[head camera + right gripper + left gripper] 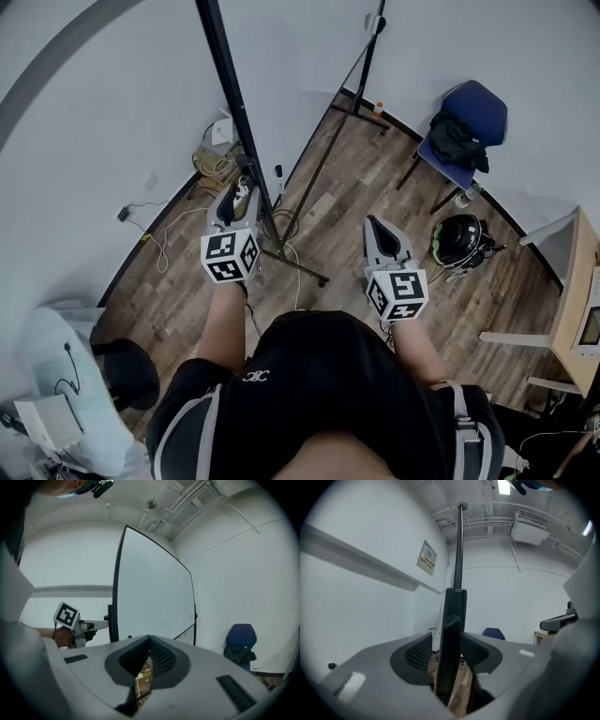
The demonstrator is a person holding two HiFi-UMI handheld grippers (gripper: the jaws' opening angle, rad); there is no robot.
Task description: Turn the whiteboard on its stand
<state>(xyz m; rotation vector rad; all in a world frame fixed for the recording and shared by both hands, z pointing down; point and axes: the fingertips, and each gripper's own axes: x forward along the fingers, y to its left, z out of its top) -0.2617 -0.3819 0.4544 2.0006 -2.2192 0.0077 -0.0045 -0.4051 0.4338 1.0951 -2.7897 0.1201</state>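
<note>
Torso, black-clad [319, 375]: bottom centre of the head view, squared to the work.

Left gripper [449, 641]: jaws apart, straddling the black frame edge [452, 620] of the whiteboard [154, 583] without pressing it; floor shows on either side of the bar. Judged to be placed there because that upright edge gives leverage for swinging the board.

Right gripper [150, 640]: jaws together, nothing held, off to the right and likely clear of the sweep.

Whiteboard: centre of the right gripper view, upright on its stand [302, 270]. In the head view its near edge runs from upper left to centre, between the left jaws.
</note>
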